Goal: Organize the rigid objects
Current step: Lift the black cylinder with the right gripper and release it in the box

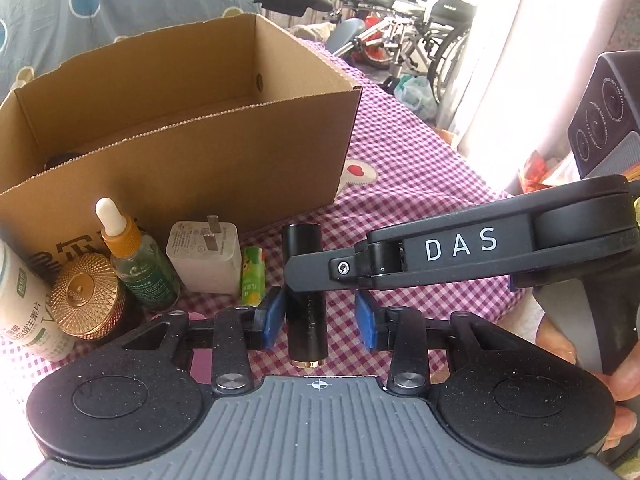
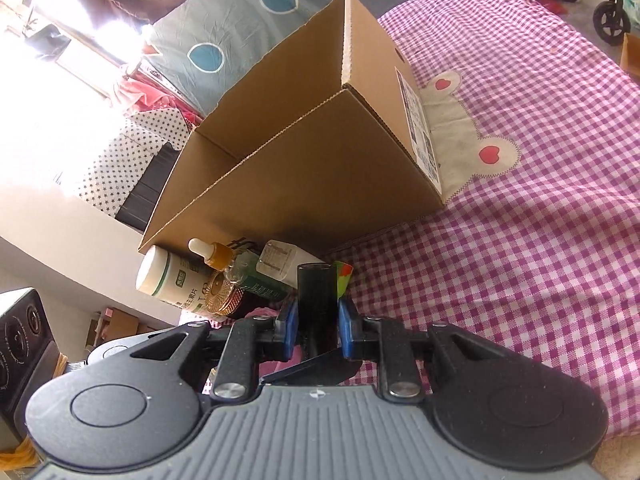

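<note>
**Left wrist view: black tube caught between two grippers**

Right gripper [image 2: 318, 322] pinches the black tube [image 1: 306, 304]. Left gripper [image 1: 320, 320] stands spread around it, one pad touching. Just beyond, a charger [image 1: 204, 258] and dropper bottle [image 1: 138, 260] line the cardboard box [image 1: 240, 168] on the checked cloth [image 1: 420, 200].

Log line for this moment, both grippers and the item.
left gripper: open around black tube | right gripper: shut on black tube | cardboard box: open-topped, behind | phase: likely handover
</note>
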`<state>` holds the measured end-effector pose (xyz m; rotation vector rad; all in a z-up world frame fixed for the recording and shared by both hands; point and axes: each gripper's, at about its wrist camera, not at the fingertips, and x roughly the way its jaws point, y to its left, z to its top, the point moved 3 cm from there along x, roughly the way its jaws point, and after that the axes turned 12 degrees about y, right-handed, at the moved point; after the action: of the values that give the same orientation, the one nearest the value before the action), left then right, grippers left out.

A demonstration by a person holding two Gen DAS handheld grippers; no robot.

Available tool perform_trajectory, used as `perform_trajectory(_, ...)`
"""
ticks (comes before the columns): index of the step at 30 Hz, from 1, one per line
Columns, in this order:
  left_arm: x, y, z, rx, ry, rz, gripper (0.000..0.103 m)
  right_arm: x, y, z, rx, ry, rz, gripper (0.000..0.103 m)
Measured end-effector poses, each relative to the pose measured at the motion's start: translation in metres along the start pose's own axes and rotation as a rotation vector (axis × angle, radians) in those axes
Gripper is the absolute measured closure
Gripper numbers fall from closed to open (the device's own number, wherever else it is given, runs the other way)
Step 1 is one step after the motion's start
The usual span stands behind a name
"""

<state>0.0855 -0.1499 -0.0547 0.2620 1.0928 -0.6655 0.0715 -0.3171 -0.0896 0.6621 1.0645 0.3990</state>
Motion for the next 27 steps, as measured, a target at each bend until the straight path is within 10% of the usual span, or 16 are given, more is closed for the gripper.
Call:
perform_trajectory(15,-0.11,0.065,0.074,-0.122,-0.21,0.129,0.066,-0.017,0.145,0.101,-0.326,-0.1,0.095,0.079)
perform_trajectory(27,-0.006,0.183,0.123,-0.357,0.157,0.053,0.066,0.138,0.133,0.197,-0.101,0.312,0.067,0.079)
